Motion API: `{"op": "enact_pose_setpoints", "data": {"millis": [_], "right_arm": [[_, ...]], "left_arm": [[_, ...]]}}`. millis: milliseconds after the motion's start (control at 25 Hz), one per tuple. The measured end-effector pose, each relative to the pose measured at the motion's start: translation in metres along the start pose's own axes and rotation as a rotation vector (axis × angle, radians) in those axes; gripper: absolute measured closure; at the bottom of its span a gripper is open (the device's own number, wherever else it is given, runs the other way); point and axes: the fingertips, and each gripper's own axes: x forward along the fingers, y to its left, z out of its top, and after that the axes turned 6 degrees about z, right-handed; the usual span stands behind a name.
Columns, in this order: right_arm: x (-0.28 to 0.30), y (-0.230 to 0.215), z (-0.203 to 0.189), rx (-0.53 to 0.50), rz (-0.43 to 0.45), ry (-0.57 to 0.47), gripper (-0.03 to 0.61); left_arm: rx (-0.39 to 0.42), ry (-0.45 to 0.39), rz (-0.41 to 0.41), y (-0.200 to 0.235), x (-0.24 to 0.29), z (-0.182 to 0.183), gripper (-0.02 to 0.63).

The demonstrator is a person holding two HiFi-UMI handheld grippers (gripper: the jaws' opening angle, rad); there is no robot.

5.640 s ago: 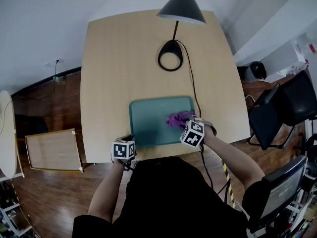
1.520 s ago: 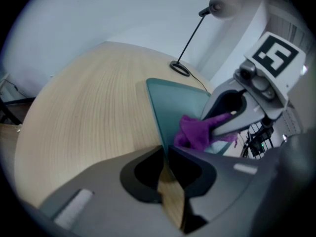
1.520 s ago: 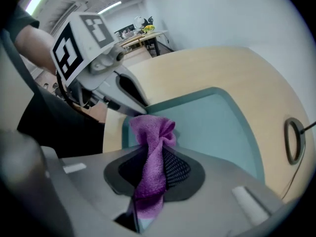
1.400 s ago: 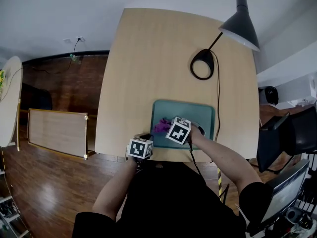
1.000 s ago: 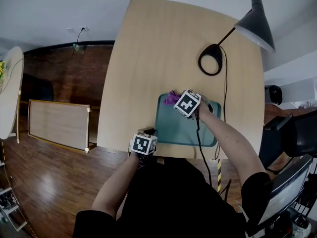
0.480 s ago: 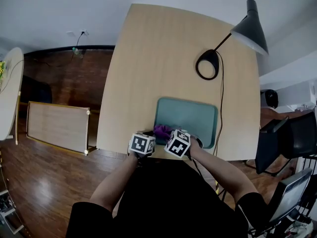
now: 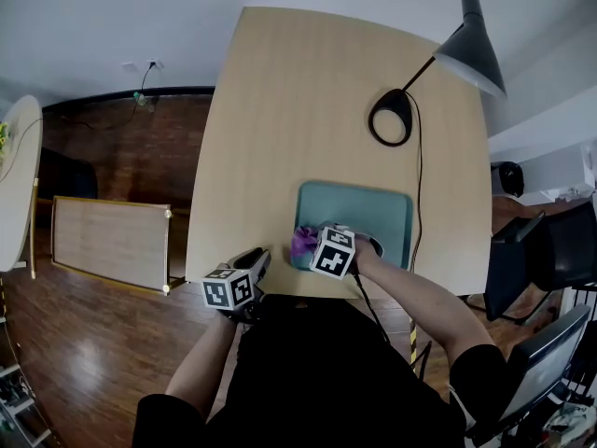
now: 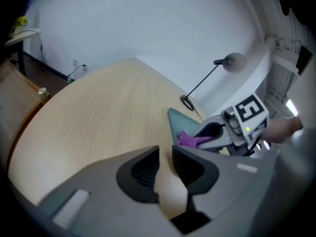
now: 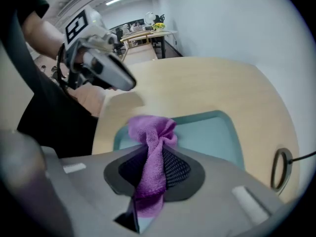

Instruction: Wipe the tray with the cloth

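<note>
Cloth (image 7: 302,243) is pinched bunched in my right tool (image 9: 154,168) at the near-left corner of the tray (image 7: 373,211), ready, I judge, for wiping, while my left tool (image 8: 165,154) opens empty over the tabletop (image 7: 308,101) beside it.

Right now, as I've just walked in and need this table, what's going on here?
A person is wiping the teal tray on the pale wooden table. The right hand-held gripper is clamped on a purple cloth at the tray's near left corner. The left hand-held gripper is off the tray, over the table's near edge, its jaws opening with nothing between them.
</note>
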Motion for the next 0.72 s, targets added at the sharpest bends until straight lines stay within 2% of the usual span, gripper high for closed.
{"op": "enact_pose_setpoints", "data": {"millis": [120, 240, 360, 520, 720], "right_arm": [[-0.008, -0.06, 0.014, 0.024, -0.088, 0.009, 0.503], [-0.017, -0.116, 0.022, 0.101, -0.157, 0.004, 0.503], [-0.026, -0.141, 0.025, 0.177, -0.196, -0.018, 0.503], [-0.021, -0.105, 0.023, 0.172, -0.164, -0.039, 0.503], [-0.005, -0.012, 0.009, 0.132, -0.05, -0.063, 0.503]], "left_arm": [[-0.035, -0.017, 0.027, 0.014, -0.019, -0.005, 0.508], [-0.046, -0.003, 0.042, 0.02, -0.029, -0.018, 0.508], [-0.046, 0.011, 0.046, 0.022, -0.031, -0.025, 0.508], [-0.025, 0.031, 0.041, 0.021, -0.026, -0.024, 0.508], [0.046, 0.061, 0.012, 0.004, -0.001, -0.012, 0.488]]}}
